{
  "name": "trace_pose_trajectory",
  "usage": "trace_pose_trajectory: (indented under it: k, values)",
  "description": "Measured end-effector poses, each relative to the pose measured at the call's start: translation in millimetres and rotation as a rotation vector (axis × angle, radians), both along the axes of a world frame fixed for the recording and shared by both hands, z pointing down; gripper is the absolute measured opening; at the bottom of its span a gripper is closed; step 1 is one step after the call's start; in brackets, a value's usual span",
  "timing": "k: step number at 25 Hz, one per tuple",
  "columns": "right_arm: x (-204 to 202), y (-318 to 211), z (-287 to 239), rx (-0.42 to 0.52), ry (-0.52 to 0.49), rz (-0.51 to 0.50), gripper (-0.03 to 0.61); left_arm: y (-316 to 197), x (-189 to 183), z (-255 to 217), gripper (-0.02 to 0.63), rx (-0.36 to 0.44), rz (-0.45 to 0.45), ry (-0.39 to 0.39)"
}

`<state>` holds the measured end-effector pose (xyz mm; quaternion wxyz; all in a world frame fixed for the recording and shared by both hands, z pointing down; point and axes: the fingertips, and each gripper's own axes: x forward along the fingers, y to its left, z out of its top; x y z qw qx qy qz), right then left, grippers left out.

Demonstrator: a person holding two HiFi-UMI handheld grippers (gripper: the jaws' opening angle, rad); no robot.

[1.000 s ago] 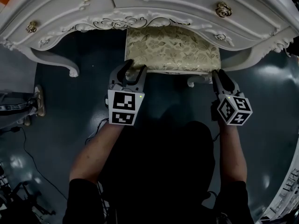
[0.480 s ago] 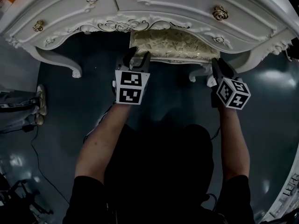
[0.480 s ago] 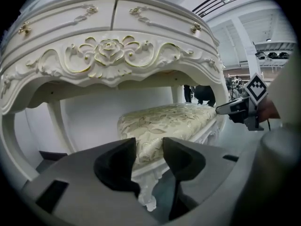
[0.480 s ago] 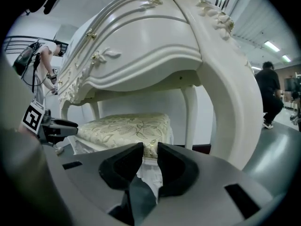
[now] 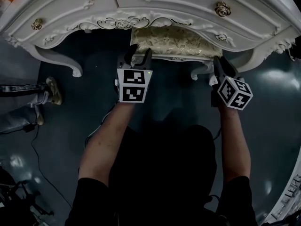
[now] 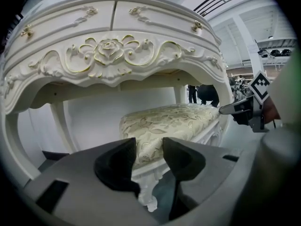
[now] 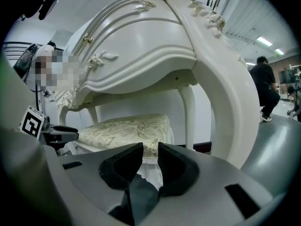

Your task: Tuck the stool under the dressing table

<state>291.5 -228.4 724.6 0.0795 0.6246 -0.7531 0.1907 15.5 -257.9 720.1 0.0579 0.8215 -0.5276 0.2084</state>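
Note:
A white stool with a gold floral cushion (image 5: 176,41) stands mostly under the ornate white dressing table (image 5: 188,8); only its front strip shows in the head view. My left gripper (image 5: 140,53) is at the stool's front left corner. In the left gripper view the jaws (image 6: 149,149) close on that cushion corner (image 6: 150,135). My right gripper (image 5: 217,62) is at the front right corner, and its jaws (image 7: 150,157) hold the stool's edge (image 7: 150,147). Each gripper shows in the other's view: the right gripper (image 6: 237,109) and the left gripper (image 7: 63,130).
The table's curved legs (image 5: 61,62) (image 5: 263,55) flank the stool on the dark glossy floor. A bystander's shoe and leg (image 5: 51,91) are at the left, with cables (image 5: 33,149) below them. Another person (image 7: 263,86) stands far off on the right.
Both grippers went forward with the stool, which slid further under the table so less cushion shows. The bystander's foot at the left stepped to the right.

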Motion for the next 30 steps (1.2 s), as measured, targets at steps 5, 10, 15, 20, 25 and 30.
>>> trace_pose_trajectory:
  k: [5, 10, 15, 20, 25, 30]
  values:
    - [-37, 10, 5, -0.034, -0.039, -0.172, 0.034, 0, 0, 0, 0.183, 0.010, -0.012, 0.009]
    - [-76, 22, 12, -0.033, -0.024, -0.216, 0.035, -2, 0, 0, 0.183, 0.000, -0.031, 0.018]
    - [-61, 34, 9, -0.003, -0.079, -0.190, 0.036, -9, -5, 1, 0.183, 0.001, -0.044, 0.031]
    - [-35, 30, 0, 0.030, -0.062, -0.150, 0.037, -11, -6, 0, 0.183, -0.010, -0.026, 0.031]
    - [-34, 33, -22, 0.093, -0.048, -0.153, 0.036, 5, -9, -1, 0.179, -0.027, -0.022, 0.031]
    - [-46, 45, -50, 0.150, 0.005, -0.205, 0.036, 33, -15, -15, 0.149, 0.004, 0.003, 0.036]
